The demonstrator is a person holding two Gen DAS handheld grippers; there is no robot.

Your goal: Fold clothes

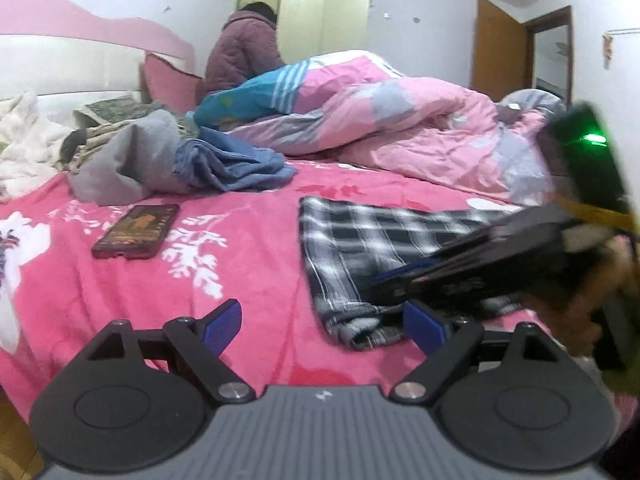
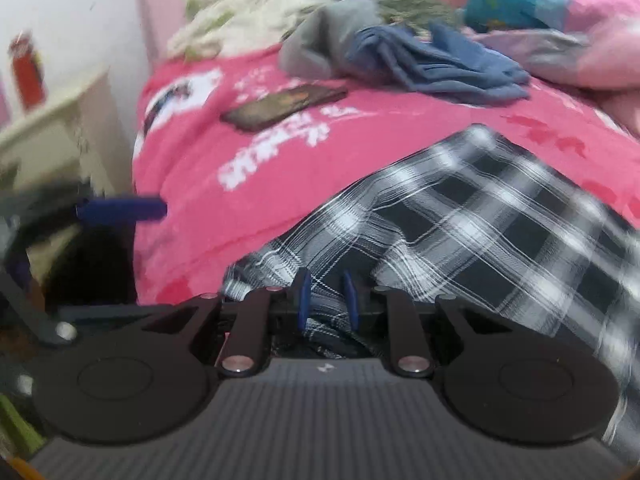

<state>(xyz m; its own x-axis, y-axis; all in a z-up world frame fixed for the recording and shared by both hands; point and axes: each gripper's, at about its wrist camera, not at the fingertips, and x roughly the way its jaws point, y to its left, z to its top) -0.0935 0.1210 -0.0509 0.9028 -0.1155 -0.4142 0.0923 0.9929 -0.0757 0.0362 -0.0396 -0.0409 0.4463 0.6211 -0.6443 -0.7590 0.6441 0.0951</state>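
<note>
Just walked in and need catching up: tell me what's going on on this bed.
A person with a gripper in each hand is folding a black-and-white plaid garment on the pink bedspread. The right gripper has its jaws nearly closed with plaid cloth between them. The left gripper is wide open with nothing in it. A phone and a pile of unfolded clothes lie beyond.

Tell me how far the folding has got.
Done: the plaid garment lies partly folded, flat on the pink blanket. In hand: the right gripper pinches its near edge; the left gripper is open and empty. Left: the blue garment and grey garment are crumpled behind the phone.
</note>
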